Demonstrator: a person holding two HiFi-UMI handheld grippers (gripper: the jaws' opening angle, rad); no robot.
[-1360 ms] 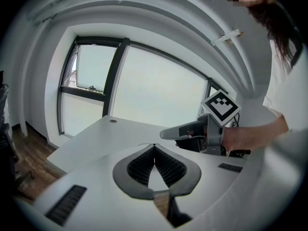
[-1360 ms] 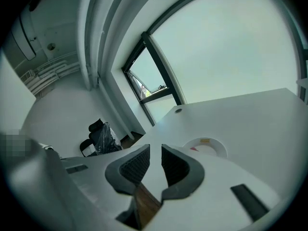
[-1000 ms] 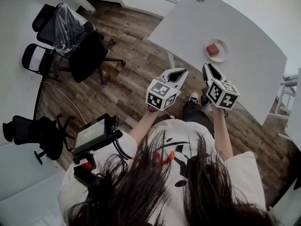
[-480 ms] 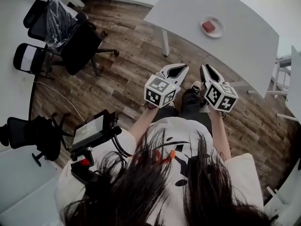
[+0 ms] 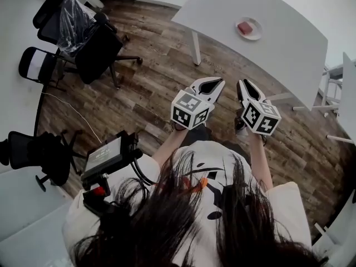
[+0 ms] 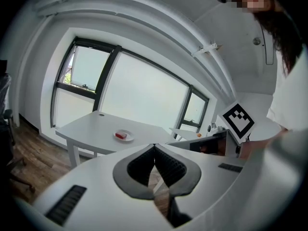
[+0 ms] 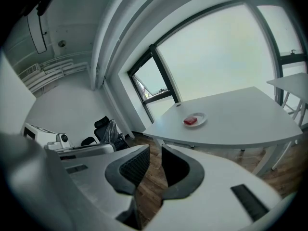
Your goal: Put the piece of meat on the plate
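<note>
Distance from the table [image 5: 278, 43] has been widened; with meat [image 5: 244, 27] on the plate [image 5: 256, 33] at upper right, and left gripper [image 5: 216, 83] and right gripper [image 5: 243, 83] closed and empty, the task is judged done.

In the head view, we see the white table [image 5: 267, 21] cut off by the frame's top edge. A second table [image 5: 349, 93] is cut by the right edge. The piece of meat [image 5: 244, 27] on the plate [image 5: 256, 33], upper right, is too small to show texture. The person's hair [image 5: 183, 227] hides the floor at the bottom. The left gripper [image 5: 219, 82] and right gripper [image 5: 243, 83] cover the hands holding them.
</note>
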